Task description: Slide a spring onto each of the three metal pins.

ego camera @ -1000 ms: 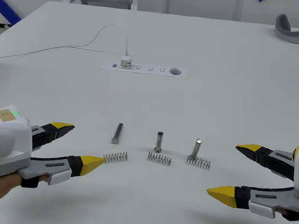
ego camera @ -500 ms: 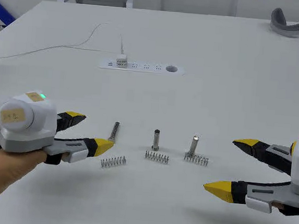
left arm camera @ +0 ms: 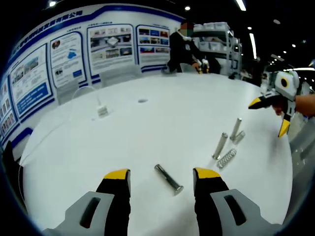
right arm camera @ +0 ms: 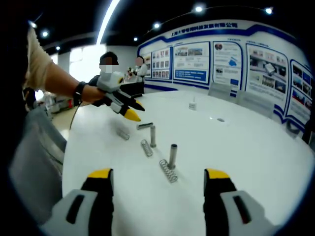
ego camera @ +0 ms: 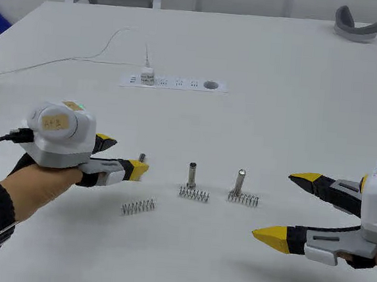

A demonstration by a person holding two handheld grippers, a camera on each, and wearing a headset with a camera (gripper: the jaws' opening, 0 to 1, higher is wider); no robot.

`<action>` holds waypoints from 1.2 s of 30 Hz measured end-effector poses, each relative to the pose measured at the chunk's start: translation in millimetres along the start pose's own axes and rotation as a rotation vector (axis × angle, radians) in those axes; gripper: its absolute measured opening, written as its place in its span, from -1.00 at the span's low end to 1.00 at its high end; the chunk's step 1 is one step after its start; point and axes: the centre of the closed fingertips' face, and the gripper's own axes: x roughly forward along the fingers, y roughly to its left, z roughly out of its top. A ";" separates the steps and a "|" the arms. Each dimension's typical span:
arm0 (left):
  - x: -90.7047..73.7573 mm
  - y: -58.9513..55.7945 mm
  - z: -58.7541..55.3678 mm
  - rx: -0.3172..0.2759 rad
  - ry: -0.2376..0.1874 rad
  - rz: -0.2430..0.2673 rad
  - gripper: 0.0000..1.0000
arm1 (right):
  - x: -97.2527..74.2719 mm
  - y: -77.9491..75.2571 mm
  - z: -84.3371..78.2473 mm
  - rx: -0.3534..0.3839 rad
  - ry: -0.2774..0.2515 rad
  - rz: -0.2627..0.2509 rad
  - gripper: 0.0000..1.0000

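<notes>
Pin (left arm camera: 168, 178) lies between tips of spread left claw (left arm camera: 162, 174), touching neither.

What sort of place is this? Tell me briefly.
Likely an exhibition hall or demo lab: a large white table with a power strip and blue display boards along the wall.

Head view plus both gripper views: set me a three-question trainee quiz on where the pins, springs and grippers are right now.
1. True or false: all three pins stand upright.
2. The left gripper is: A) shut on a spring; B) open, jaws either side of the lying pin; C) shut on an upright pin.
3. How many springs sit on a pin?
Key: 1 false: middle pin and right pin stand, one lies. 2 B. 3 zero: the springs lie on the table.
</notes>
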 end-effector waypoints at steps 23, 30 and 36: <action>36.0 1.4 -12.7 0.001 0.184 0.078 -0.47 | -0.1 -8.4 -5.7 0.034 -0.009 -0.016 0.51; 38.6 2.0 -16.8 0.011 0.217 0.088 -0.62 | -0.5 -8.6 -6.7 0.037 -0.010 -0.017 0.51; 39.6 2.7 -19.5 0.021 0.229 0.090 -0.72 | -0.5 -9.3 -8.6 0.038 -0.008 -0.020 0.51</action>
